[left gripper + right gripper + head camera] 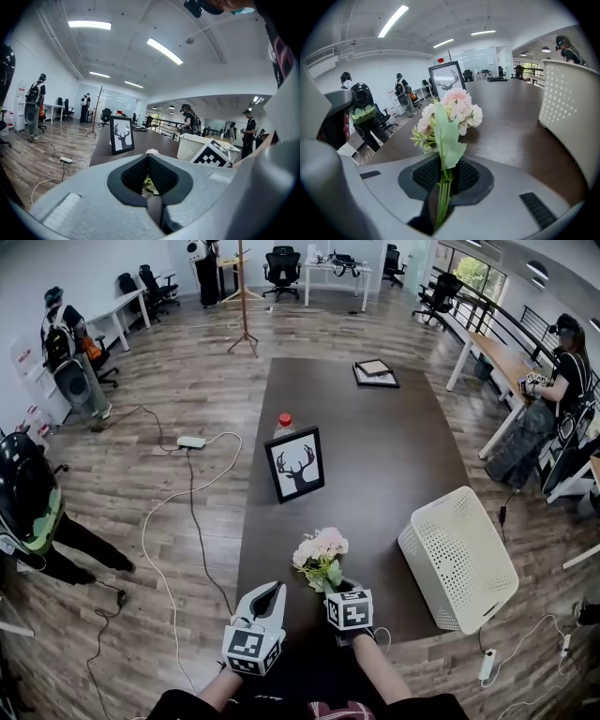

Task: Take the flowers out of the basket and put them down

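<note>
While right tongs are clamping flowers at the stems, left tongs closed empty, we are rating them light, crushable.

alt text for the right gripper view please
The right claw grips the green stems of a small bunch of pale pink and white flowers over a dark brown wooden table. A white perforated plastic basket is at right.
</note>
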The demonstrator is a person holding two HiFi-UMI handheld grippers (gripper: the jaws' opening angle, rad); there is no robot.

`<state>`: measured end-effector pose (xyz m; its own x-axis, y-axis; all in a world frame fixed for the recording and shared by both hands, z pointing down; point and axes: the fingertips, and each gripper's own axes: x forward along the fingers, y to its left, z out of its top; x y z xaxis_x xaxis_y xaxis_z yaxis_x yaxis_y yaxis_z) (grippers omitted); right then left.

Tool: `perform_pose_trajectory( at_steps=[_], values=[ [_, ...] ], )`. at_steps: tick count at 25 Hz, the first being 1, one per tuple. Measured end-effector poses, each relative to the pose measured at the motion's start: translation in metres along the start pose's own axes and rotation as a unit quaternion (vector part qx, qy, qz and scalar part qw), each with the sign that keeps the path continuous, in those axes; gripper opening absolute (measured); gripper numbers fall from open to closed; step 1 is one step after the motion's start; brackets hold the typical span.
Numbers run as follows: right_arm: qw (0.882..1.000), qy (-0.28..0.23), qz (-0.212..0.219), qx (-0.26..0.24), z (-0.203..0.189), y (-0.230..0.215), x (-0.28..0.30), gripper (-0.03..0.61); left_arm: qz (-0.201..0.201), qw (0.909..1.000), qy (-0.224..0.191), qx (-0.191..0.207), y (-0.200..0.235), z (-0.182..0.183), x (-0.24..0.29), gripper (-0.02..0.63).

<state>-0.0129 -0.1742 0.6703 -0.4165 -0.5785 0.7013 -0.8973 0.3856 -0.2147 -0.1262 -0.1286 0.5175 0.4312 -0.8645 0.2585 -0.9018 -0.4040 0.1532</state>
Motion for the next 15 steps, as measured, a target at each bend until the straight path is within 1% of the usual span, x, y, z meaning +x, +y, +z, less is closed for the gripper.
perform_pose_trajectory(
  at_steps=[2, 4, 11, 14, 15],
  values=[
    [1.0, 0.002, 0.003, 0.011, -0.001, -0.001, 0.001, 0.081, -0.003, 1.0, 0.0, 0.003, -0.002, 0.0, 0.0, 0.009],
    [1.0, 0.001, 0.008, 0.024, 0.0, 0.0, 0.001, 0.101, -0.002, 1.0, 0.0, 0.003, 0.0, 0.001, -0.001, 0.009],
    [0.999, 0.011, 0.016, 0.029, -0.003, -0.001, 0.002, 0.164, 0.005, 1.0, 0.002, -0.008, 0.004, -0.001, 0.0, 0.009],
    [0.999, 0.009, 0.02, 0.04, -0.002, -0.002, 0.0, 0.218, -0.01, 0.9999, 0.003, 0.001, -0.004, 0.0, 0.004, 0.009],
    [0.999, 0.005, 0.022, 0.046, 0.0, -0.002, -0.001, 0.247, -0.015, 0.9999, 0.004, 0.005, -0.008, 0.0, 0.004, 0.009]
  ],
)
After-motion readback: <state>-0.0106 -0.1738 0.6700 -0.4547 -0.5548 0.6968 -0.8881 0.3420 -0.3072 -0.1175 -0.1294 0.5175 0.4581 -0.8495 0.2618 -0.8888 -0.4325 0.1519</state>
